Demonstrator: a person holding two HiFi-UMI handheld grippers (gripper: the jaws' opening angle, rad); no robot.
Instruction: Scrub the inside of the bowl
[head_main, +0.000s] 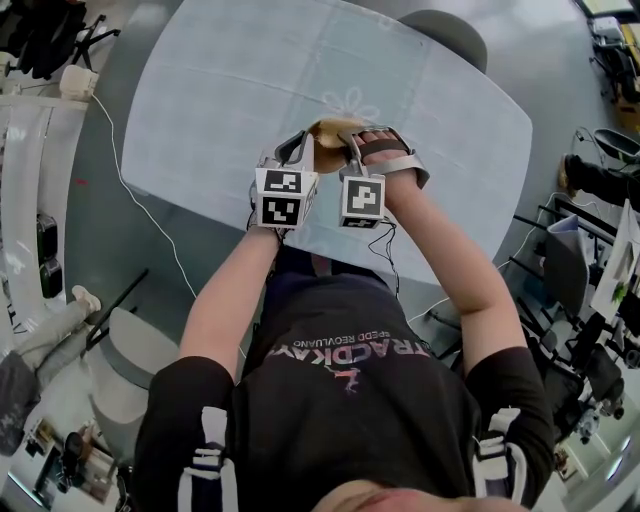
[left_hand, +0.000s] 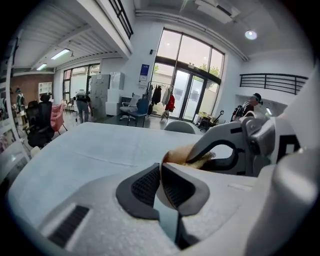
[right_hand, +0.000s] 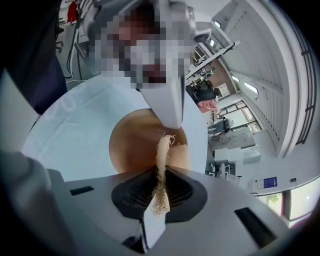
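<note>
A brown bowl (head_main: 327, 127) is held just above the pale table (head_main: 220, 90), between both grippers. My left gripper (head_main: 299, 150) is shut on the bowl's rim (left_hand: 176, 156); the thin wall runs between its dark pads (left_hand: 142, 186). My right gripper (head_main: 352, 143) is shut on a beige fibrous scrubber (right_hand: 162, 165). The scrubber's frayed end reaches over the bowl's brown inside (right_hand: 132, 145). In the right gripper view the left gripper (right_hand: 169, 102) shows at the bowl's far rim. In the left gripper view the right gripper (left_hand: 227, 147) is over the bowl.
A grey chair (head_main: 446, 32) stands at the table's far side. A white cable (head_main: 140, 200) runs over the floor at the left, and a round white stool (head_main: 135, 350) is near my left. Desks and equipment (head_main: 600, 250) crowd the right.
</note>
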